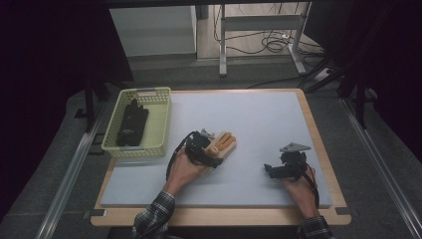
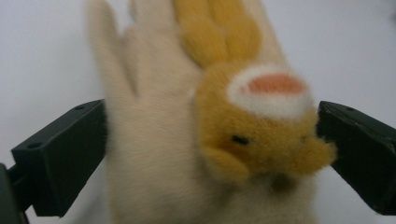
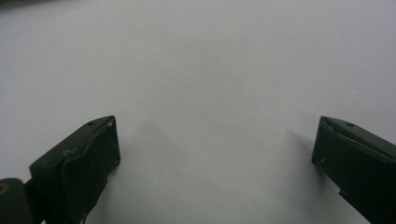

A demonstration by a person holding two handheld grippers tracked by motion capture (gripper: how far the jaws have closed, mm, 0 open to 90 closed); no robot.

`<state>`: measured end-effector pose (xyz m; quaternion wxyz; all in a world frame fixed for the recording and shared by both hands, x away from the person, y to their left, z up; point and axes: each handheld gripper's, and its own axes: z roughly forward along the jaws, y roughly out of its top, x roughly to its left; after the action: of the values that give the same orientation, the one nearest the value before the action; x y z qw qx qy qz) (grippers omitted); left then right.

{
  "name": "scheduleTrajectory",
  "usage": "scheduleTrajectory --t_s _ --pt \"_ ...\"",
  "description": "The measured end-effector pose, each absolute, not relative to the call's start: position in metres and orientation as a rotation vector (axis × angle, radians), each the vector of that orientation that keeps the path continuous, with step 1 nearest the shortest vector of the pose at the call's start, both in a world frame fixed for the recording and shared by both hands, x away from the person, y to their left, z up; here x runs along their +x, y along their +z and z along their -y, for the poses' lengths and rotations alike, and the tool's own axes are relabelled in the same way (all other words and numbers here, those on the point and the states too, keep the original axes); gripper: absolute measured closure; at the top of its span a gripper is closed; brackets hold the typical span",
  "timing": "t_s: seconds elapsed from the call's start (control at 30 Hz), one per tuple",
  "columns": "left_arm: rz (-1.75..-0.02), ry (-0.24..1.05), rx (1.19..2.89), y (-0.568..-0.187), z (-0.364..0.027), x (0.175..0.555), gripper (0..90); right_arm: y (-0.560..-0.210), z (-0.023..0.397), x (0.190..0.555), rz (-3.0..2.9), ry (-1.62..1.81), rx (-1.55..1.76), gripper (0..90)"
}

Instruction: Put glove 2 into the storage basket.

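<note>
Between the spread jaws of the left gripper (image 2: pixel 212 154) lies a glove (image 2: pixel 187 140), mid-table beside the basket (image 1: pixel 161 119); soft, light, it should squash; grip across the palm; right gripper (image 3: pixel 215 168) idles, unclenched, empty.

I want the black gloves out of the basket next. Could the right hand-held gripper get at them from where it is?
Probably not directly: the right hand-held gripper sits far across the table from the basket, with the left hand-held gripper and cream glove between.
</note>
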<state>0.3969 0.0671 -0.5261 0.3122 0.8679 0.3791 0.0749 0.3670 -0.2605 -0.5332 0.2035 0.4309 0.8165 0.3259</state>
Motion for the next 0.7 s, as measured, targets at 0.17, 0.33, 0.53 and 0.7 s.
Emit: scheduleTrajectory --t_s 0.17,0.33,0.53,0.7 --pt "-1.036 0.217 2.309 -0.531 -0.065 0.398 0.2 -0.533 0.261 0.367 -2.279 0.908 1.202 0.7" --pt "-1.011 0.261 2.359 -0.527 -0.059 0.392 10.5 -0.533 0.26 0.367 -2.28 0.908 1.201 0.7" --pt "-1.018 0.255 2.363 -0.521 -0.058 0.388 40.9 -0.533 0.26 0.367 -2.279 0.907 1.2 0.9" --pt "-1.018 0.253 2.359 -0.519 -0.057 0.386 56.8 -0.533 0.26 0.367 -2.279 0.907 1.197 1.0"
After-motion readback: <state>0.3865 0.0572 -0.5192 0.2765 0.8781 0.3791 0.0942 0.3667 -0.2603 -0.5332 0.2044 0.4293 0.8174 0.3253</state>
